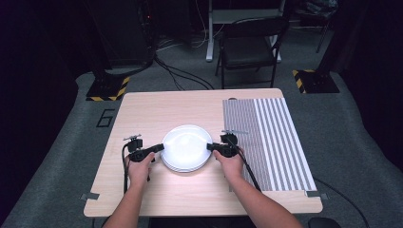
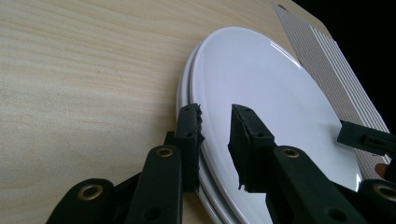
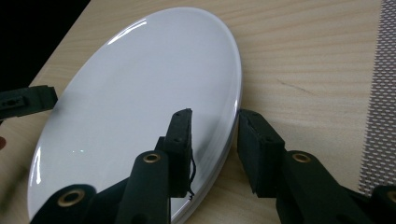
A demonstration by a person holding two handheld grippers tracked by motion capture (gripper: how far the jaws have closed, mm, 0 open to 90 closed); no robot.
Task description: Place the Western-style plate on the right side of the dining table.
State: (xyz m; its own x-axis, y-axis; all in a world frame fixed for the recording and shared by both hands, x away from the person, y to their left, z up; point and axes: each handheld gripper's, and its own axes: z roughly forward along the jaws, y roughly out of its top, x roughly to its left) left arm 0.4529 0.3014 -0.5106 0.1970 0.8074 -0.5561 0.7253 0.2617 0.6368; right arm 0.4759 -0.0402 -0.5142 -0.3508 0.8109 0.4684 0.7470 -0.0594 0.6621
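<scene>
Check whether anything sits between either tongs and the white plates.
Nothing visible does. The left tongs already straddle the left rim of the white plates, and the right tongs straddle the right rim. The striped mat lies to the right, clear of the stack.

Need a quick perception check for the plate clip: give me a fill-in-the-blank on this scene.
1. The white plates lie in a ___ on the wooden table.
2. In the high view, the striped mat lies to the ___ of the plates.
3. The left tool and the right tool each straddle the plates' ___.
4. Beyond the table's far edge stands a black ___.

Missing words: stack; right; rim; chair
</scene>
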